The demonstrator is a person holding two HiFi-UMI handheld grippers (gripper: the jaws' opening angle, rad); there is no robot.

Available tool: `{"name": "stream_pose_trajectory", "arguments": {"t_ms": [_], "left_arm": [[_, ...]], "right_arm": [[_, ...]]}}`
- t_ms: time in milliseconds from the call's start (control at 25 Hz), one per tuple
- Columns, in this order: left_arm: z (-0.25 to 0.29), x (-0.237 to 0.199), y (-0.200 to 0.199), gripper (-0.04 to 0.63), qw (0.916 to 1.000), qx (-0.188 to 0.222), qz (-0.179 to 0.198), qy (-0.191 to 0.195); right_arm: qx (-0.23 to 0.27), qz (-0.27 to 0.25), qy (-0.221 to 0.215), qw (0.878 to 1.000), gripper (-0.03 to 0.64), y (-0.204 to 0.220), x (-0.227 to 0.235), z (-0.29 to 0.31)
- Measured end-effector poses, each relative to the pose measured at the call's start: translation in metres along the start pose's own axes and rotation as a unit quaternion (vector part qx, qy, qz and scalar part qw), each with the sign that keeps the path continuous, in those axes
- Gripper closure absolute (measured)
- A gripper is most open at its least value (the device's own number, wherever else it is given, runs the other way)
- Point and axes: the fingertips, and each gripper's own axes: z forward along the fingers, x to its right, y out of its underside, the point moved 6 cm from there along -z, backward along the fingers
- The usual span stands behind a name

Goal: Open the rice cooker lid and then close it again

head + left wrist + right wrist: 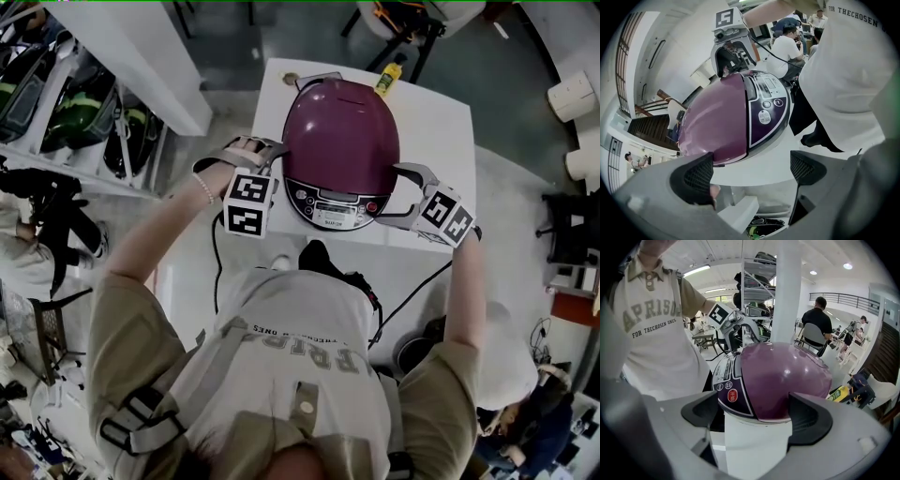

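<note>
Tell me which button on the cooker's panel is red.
The round button at the control panel's end nearest the right gripper; every other button there looks pale or dark, not red.

Your shirt (649,329) bears the only print you can read: large letters "APRISO", running out of sight at the side, with "FOR THECHOSEN ONES" beneath; the left gripper view shows "FOR THECHOSEN" again; on the rice cooker (787,373), the control panel (729,386) has button labels and a round sticker too small to read.
</note>
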Motion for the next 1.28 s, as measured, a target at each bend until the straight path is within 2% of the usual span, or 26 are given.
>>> {"name": "stream_pose_trajectory", "arguments": {"t_ms": [360, 520, 640, 800, 960, 1040, 1120, 1200, 1280], "left_arm": [[0.001, -0.001, 0.001, 0.072, 0.9988, -0.028, 0.035, 0.018], [0.003, -0.003, 0.002, 0.071, 0.9984, -0.033, 0.041, 0.021], [0.003, -0.004, 0.002, 0.071, 0.9979, -0.038, 0.044, 0.027], [0.003, -0.004, 0.002, 0.072, 0.9978, -0.038, 0.044, 0.033], [-0.001, -0.001, 0.003, 0.072, 0.9990, 0.000, 0.003, 0.044], [-0.007, -0.005, 0.004, 0.072, 0.9987, 0.025, -0.030, 0.033], [-0.018, -0.012, 0.007, 0.072, 0.9958, 0.058, -0.071, 0.010], [-0.033, -0.015, 0.010, 0.072, 0.9868, 0.104, -0.124, -0.006], [-0.050, -0.012, 0.008, 0.072, 0.9687, 0.170, -0.180, -0.014]], "right_arm": [[-0.073, -0.038, -0.024, 0.996, 0.175, -0.004, -0.005, 0.003], [-0.089, -0.041, -0.038, 0.994, 0.173, -0.004, -0.003, 0.004], [-0.123, -0.051, -0.053, 0.990, 0.173, -0.006, -0.002, 0.003], [-0.144, -0.062, -0.051, 0.986, 0.173, -0.006, -0.004, 0.005], [-0.091, -0.043, -0.024, 0.995, 0.173, -0.002, -0.008, 0.006], [-0.040, -0.004, 0.005, 0.999, 0.173, -0.001, -0.007, 0.003], [0.032, 0.037, 0.042, 0.998, 0.173, -0.004, -0.007, -0.007], [0.126, 0.075, 0.087, 0.985, 0.173, -0.011, -0.011, -0.023], [0.221, 0.101, 0.160, 0.957, 0.173, -0.018, -0.017, -0.041]]}}
